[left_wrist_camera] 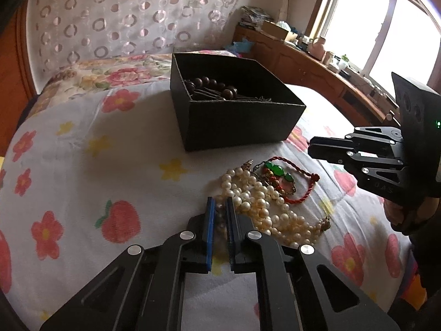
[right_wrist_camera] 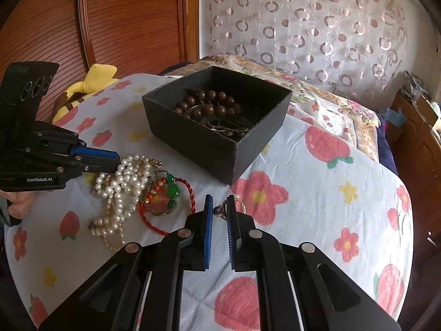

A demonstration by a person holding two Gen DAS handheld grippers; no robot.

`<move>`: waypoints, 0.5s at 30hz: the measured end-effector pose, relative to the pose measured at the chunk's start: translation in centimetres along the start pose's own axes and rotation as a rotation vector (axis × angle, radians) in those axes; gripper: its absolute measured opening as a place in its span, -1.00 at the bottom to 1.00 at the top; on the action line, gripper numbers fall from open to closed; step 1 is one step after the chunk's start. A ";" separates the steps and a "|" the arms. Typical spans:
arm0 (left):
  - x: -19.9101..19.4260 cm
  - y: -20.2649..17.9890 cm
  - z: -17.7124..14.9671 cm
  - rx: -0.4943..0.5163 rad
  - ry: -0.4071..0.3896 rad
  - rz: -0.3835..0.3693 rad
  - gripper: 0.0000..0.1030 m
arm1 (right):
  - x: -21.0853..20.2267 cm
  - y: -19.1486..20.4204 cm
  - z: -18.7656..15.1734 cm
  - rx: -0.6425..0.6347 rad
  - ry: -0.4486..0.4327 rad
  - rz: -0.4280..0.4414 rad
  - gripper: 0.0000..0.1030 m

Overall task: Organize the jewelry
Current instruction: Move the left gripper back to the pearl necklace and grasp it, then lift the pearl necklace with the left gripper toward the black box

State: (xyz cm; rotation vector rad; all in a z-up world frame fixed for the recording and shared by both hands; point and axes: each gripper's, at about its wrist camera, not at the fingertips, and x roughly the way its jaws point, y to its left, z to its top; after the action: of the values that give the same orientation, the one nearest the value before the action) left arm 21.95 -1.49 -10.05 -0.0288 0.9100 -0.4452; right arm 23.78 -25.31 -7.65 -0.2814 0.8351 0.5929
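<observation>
A black open box [left_wrist_camera: 242,115] [right_wrist_camera: 220,143] stands on the bed with brown bead strands [left_wrist_camera: 212,85] [right_wrist_camera: 209,104] inside. In front of it lies a heap: a pearl necklace [left_wrist_camera: 256,201] [right_wrist_camera: 121,182], a green-stone pendant [left_wrist_camera: 275,173] [right_wrist_camera: 168,193] and a red cord [left_wrist_camera: 300,190] [right_wrist_camera: 148,220]. My left gripper [left_wrist_camera: 219,207] [right_wrist_camera: 115,162] is shut on pearls at the heap's near end. My right gripper [right_wrist_camera: 219,207] [left_wrist_camera: 311,149] is narrowly closed around a small gold ring with a dark bead [right_wrist_camera: 220,211], right of the heap.
The flower-print bedsheet [left_wrist_camera: 82,165] [right_wrist_camera: 317,193] covers the bed. A wooden headboard [right_wrist_camera: 124,19] and a yellow plush toy [right_wrist_camera: 91,82] stand behind. A wooden cabinet [left_wrist_camera: 317,69] with clutter runs under the window.
</observation>
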 end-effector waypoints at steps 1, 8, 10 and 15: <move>-0.1 -0.2 0.0 0.001 -0.003 -0.001 -0.87 | -0.2 0.0 -0.1 0.002 -0.001 -0.001 -0.78; -4.6 -2.2 0.0 0.019 -0.097 -0.006 -0.88 | -2.4 0.7 -0.9 0.010 -0.027 -0.011 -0.78; -6.1 -3.0 0.3 0.030 -0.131 -0.002 -0.88 | -3.3 0.9 -1.0 0.010 -0.043 -0.014 -0.78; -9.5 -4.2 1.4 0.054 -0.206 0.006 -0.88 | -5.3 1.4 -0.8 0.012 -0.082 -0.018 -0.78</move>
State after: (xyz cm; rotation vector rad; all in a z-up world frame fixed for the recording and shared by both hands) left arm 16.51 -1.92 -1.12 -0.0223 0.6947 -0.4519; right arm 19.70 -26.57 -4.16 -0.2519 0.7564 0.5783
